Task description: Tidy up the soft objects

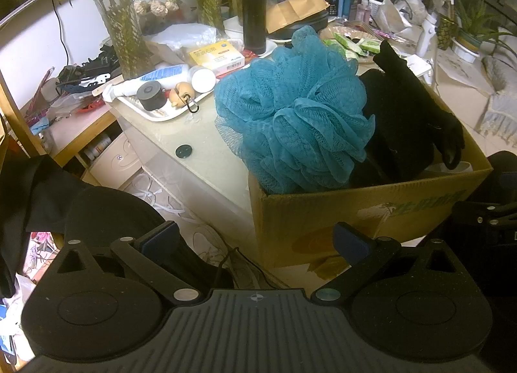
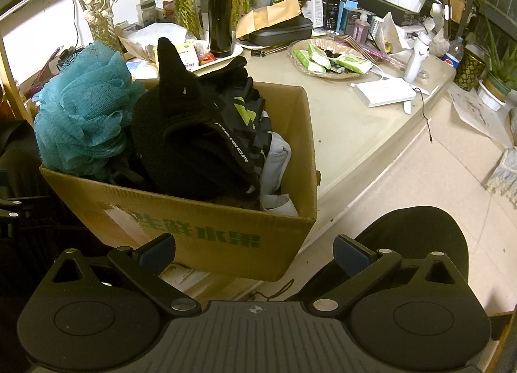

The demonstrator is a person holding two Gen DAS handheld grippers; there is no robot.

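Observation:
A cardboard box [image 1: 323, 214] [image 2: 226, 237] with green print stands at the table's near edge, full of soft things. A teal mesh bath sponge [image 1: 294, 114] [image 2: 80, 114] bulges over its left side. Black knitted fabric and gloves [image 1: 407, 114] [image 2: 181, 140] fill the middle, beside a grey glove with green marks [image 2: 245, 118] and pale cloth [image 2: 274, 160]. My left gripper [image 1: 255, 240] hangs open before the box's near wall, holding nothing. My right gripper [image 2: 253, 250] is open too, just short of the box's front corner.
The beige table [image 2: 355, 134] carries a white tray of toiletries [image 1: 161, 95], a black flask [image 1: 253, 11] [image 2: 220, 14], plant vases [image 1: 124, 27], a basket of green packets [image 2: 329, 59] and a white box [image 2: 384, 90]. A black chair seat [image 2: 416, 237] lies low on the right.

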